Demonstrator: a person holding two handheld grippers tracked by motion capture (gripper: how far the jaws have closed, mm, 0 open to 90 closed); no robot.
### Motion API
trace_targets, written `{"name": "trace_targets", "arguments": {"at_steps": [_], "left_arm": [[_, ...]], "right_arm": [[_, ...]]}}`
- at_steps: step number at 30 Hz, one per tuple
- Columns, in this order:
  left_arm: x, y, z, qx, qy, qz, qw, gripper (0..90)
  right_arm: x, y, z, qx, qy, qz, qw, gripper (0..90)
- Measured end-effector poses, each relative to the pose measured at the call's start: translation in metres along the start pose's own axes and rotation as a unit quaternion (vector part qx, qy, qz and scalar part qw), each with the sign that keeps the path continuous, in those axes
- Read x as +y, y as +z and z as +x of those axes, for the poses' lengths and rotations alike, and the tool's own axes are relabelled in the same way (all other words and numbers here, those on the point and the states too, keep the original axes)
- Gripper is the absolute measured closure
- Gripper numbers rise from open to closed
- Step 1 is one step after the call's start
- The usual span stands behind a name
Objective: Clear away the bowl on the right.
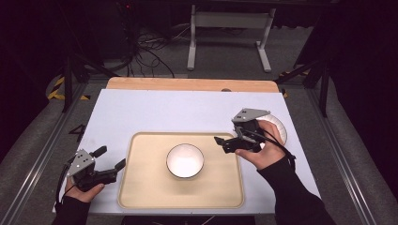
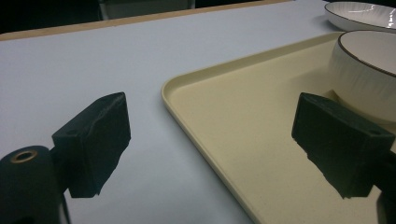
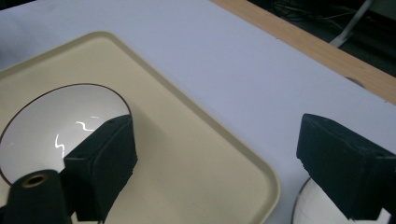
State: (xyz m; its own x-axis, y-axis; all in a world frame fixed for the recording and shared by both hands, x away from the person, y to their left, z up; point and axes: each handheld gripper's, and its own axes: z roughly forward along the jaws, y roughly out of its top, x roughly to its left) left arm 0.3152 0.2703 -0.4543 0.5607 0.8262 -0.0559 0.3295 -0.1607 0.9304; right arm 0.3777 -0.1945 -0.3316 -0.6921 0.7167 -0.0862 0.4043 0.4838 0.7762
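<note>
A white bowl (image 1: 185, 161) with a dark rim stands empty in the middle of a beige tray (image 1: 150, 187). A white plate (image 1: 278, 124) lies on the table just past the tray's right far corner, half hidden behind the right hand. My left gripper (image 1: 113, 157) rests at the tray's left edge, open, one jaw over the tray (image 2: 187, 86), with nothing between its jaws. My right gripper (image 1: 221, 145) hovers over the tray's right far corner, pointing toward the bowl (image 3: 51, 121), open and empty. The plate's rim (image 3: 310, 210) lies under its right jaw.
The tray sits on a white mat (image 1: 187, 110) that covers the table, with a wooden strip (image 1: 187, 84) bare along the far edge. Metal rails run down both sides. A desk frame (image 1: 230, 28) and cables lie on the floor beyond.
</note>
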Motion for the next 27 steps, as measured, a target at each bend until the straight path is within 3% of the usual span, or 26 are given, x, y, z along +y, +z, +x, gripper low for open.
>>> {"name": "trace_targets", "arguments": {"at_steps": [4,7,18,23,27], "left_arm": [[0.000,-0.001,0.000,0.000,0.000,0.000,1.0000,12.6],[0.000,-0.001,0.000,0.000,0.000,0.000,1.0000,12.6],[0.001,0.000,-0.001,0.000,0.000,-0.001,1.0000,12.6],[0.001,-0.001,0.000,-0.002,-0.001,-0.002,1.0000,12.6],[0.001,-0.002,0.001,-0.005,-0.001,-0.007,1.0000,12.5]], "right_arm": [[-0.013,-0.011,-0.007,-0.032,0.013,-0.022,0.9992,12.3],[-0.025,-0.018,-0.013,-0.067,0.026,-0.041,0.9966,12.3],[-0.052,-0.031,-0.026,-0.094,0.048,-0.078,0.9914,11.4],[-0.068,-0.036,-0.029,-0.121,0.046,-0.111,0.9854,11.0],[-0.082,-0.035,-0.029,-0.127,0.043,-0.121,0.9836,10.5]]}}
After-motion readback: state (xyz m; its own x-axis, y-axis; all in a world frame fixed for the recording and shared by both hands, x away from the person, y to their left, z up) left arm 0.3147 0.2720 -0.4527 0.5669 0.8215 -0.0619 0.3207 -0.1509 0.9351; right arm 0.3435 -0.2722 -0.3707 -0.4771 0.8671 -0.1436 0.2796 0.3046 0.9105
